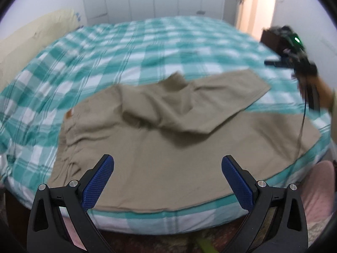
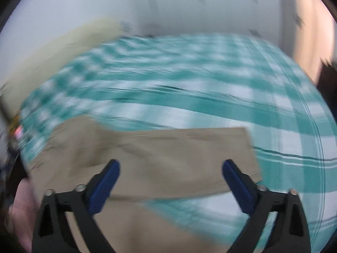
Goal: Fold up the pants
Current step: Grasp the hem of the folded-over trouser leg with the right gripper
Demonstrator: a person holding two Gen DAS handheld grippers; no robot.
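Left wrist view: left gripper (image 1: 167,178) spread wide, nothing between the blue pads (image 1: 99,181), poised above the near, waistband-side part of the tan pants (image 1: 168,147). Pants lying on the teal-checked bed (image 1: 126,48), near edge at the mattress edge; one leg (image 1: 210,101) thrown crookedly over the other, bunched at the crotch, its hem pointing up and right. Right gripper (image 1: 280,62) visible at far right, above the bed beyond that hem, blurred. Right wrist view: heavily motion-blurred; right gripper (image 2: 171,178) likewise fully open and empty, over the tan leg (image 2: 168,147) whose squared hem ends just right of the fingers. Step in hand, by judgement: first lengthwise fold, leg over leg, laid but untidy. Next move likely to call for closing on the upper leg's hem and seam, drawing it straight, and aligning edges before folding crosswise.
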